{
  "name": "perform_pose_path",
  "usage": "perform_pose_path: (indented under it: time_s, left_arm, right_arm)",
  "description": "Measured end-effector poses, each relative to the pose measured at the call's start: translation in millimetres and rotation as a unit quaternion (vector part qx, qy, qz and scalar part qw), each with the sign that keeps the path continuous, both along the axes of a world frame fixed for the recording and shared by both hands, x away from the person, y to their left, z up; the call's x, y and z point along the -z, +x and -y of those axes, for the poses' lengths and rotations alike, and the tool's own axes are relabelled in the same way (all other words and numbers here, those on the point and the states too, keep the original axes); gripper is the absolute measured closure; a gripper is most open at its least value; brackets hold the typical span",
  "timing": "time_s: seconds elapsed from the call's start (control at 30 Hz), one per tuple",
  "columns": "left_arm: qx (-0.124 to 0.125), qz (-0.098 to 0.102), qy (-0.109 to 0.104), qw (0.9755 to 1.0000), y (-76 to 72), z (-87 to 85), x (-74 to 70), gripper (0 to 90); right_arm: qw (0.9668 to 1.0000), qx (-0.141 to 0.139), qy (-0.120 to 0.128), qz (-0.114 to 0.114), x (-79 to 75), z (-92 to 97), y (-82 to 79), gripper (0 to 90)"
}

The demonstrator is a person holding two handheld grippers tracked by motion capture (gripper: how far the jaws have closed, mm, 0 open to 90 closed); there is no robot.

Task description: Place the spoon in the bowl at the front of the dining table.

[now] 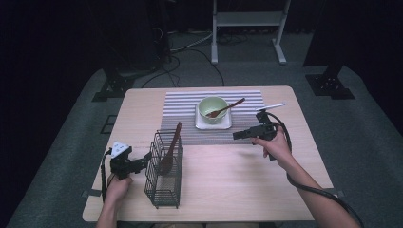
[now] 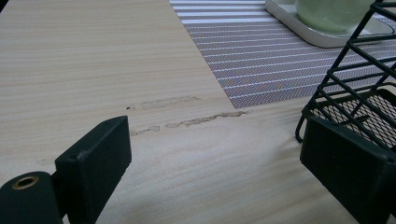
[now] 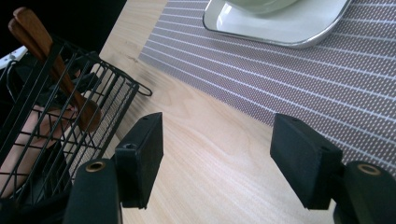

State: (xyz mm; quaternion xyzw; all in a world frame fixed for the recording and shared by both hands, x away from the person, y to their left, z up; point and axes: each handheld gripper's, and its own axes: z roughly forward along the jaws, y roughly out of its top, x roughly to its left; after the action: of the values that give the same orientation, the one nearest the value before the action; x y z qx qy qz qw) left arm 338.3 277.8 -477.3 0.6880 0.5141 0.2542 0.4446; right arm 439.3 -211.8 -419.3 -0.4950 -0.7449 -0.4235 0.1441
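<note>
A black wire basket (image 1: 164, 183) stands on the near left of the table, with a wooden spoon (image 1: 170, 147) leaning inside it. My left gripper (image 1: 145, 160) is at the basket's left wall, open; in the left gripper view (image 2: 215, 149) its right jaw sits by the basket's corner (image 2: 355, 88) without pressing it. A green bowl (image 1: 212, 108) on a white square plate (image 1: 201, 124) holds another wooden spoon (image 1: 226, 108). My right gripper (image 1: 236, 135) hovers open near the mat's front edge, pointing left, with nothing between its jaws (image 3: 217, 135). The basket (image 3: 51, 126) holds wooden handles (image 3: 51, 65).
The plate rests on a striped placemat (image 1: 180, 102) across the far middle of the table. A thin white stick (image 1: 272, 106) lies at the mat's right end. Bare wood (image 1: 247, 180) spreads over the near right. A metal stand (image 1: 249, 21) and dark equipment stand beyond the table.
</note>
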Motion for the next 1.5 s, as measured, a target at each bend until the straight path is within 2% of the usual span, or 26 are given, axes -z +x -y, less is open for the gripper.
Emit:
perform_pose_path:
  time_s: [0.73, 1.5]
  left_arm:
    - [0.000, -0.001, 0.003, 1.0000, -0.1, 0.3, 0.0, 8.1]
    - [0.001, -0.001, 0.005, 1.0000, -0.3, 0.5, -0.1, 8.1]
  right_arm:
    - [0.9998, -0.017, 0.011, -0.008, 12.6, 3.7, -26.4, 33.2]
    - [0.9991, -0.014, 0.037, -0.017, 24.7, 12.9, -46.5, 33.1]
